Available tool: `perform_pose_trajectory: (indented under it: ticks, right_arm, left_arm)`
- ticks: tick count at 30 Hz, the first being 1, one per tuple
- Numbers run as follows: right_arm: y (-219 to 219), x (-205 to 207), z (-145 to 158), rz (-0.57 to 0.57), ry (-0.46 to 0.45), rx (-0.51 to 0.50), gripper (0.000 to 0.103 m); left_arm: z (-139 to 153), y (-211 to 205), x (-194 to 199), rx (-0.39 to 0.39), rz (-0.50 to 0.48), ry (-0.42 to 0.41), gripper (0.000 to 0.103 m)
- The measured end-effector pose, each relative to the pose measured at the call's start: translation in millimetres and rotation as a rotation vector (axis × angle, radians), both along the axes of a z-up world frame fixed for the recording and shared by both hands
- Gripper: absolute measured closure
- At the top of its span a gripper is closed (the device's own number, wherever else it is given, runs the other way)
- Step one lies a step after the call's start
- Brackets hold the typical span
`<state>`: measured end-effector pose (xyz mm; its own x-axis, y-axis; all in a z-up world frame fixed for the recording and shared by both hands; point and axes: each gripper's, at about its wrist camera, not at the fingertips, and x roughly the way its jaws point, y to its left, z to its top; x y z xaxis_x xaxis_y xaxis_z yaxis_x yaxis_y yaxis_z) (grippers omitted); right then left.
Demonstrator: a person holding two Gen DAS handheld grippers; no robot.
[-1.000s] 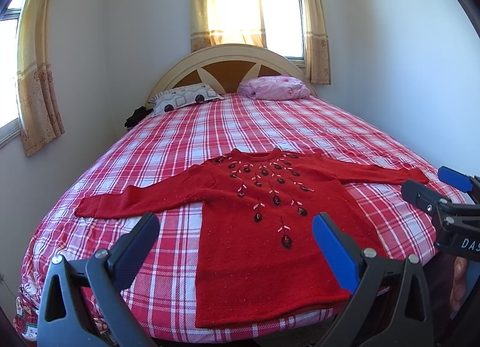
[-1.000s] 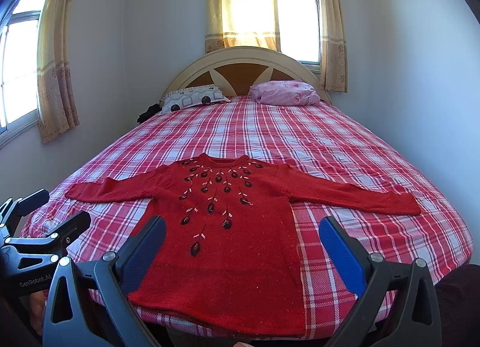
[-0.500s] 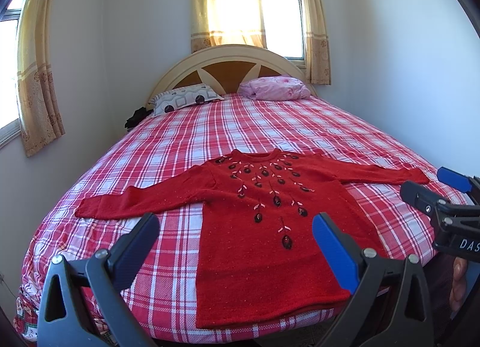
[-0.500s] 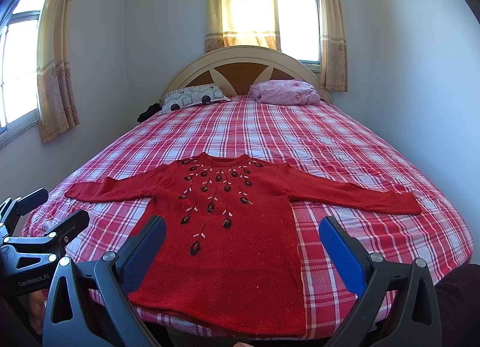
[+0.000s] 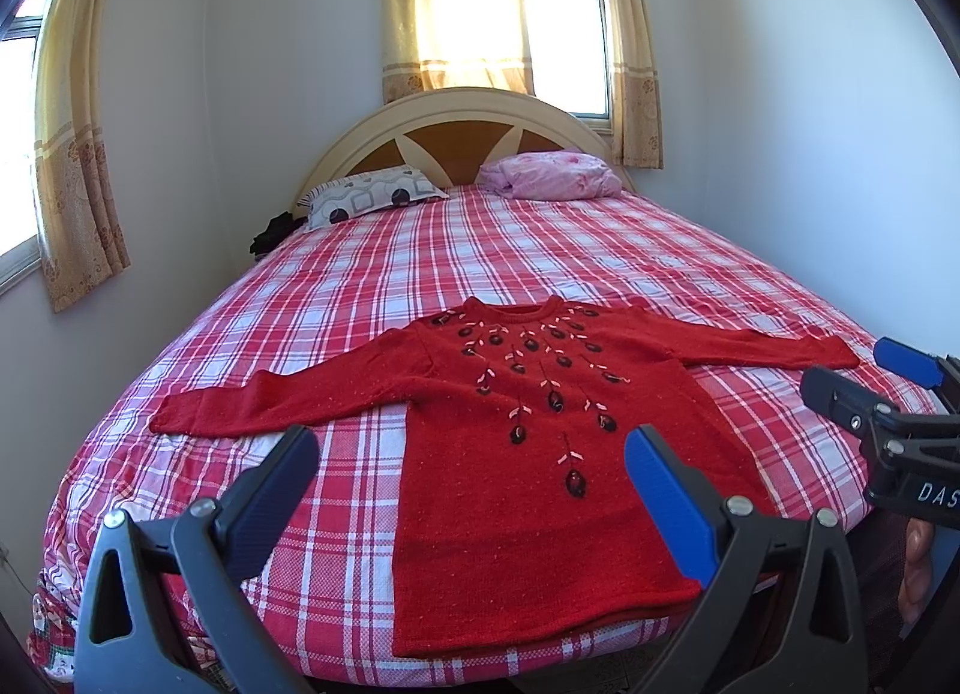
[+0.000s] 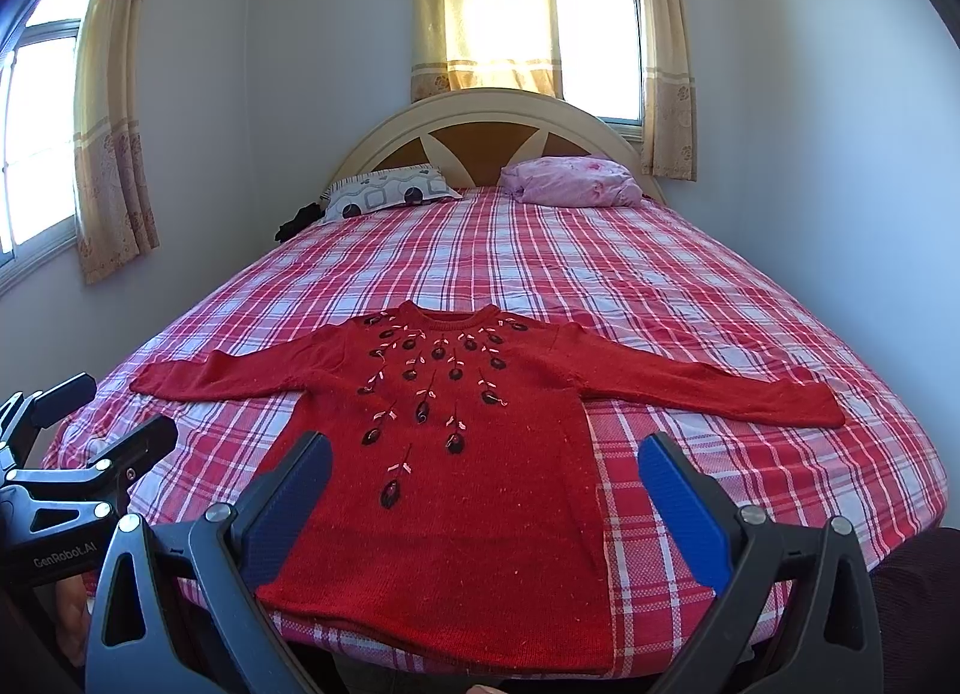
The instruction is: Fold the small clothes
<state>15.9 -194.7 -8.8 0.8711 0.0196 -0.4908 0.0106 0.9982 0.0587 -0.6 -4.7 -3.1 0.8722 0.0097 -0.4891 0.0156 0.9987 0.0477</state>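
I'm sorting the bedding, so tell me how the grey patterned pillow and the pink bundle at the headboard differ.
The grey-and-white patterned pillow lies flat with a tidy rectangular shape; the pale pink floral bundle is rumpled and mounded higher. The pillow carries dark circles and squared outlines, while the bundle shows faint pink blotches. The pillow sits on the left side, the bundle on the right. Both rest on the red plaid bedspread against the cream wooden headboard.

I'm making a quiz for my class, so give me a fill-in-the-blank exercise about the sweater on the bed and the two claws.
1. The red sweater lies flat on the bed with both sleeves spread ____.
2. The left claw and the right claw both stand ____.
3. The pink pillow lies against the ____.

Missing words: out; open; headboard
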Motion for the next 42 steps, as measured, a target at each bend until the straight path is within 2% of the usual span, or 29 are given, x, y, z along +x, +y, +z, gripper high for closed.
perform_pose_trajectory:
  ticks: [28,37,42]
  right_arm:
    - [4.9,3.1,-7.6,0.007,0.021,-0.003,0.001]
    - [0.5,20.5,-24.6,0.028,0.062,0.006,0.001]
    - [-26.9,41.4,-45.0,0.008,0.086,0.031,0.001]
  left_arm:
    - [-2.8,2.6,-1.1,-0.003,0.002,0.006,0.000]
    - [-16.4,5.3,7.3,0.006,0.014,0.026,0.000]
    - [-37.9,-0.3,22.6,0.034,0.023,0.066,0.000]
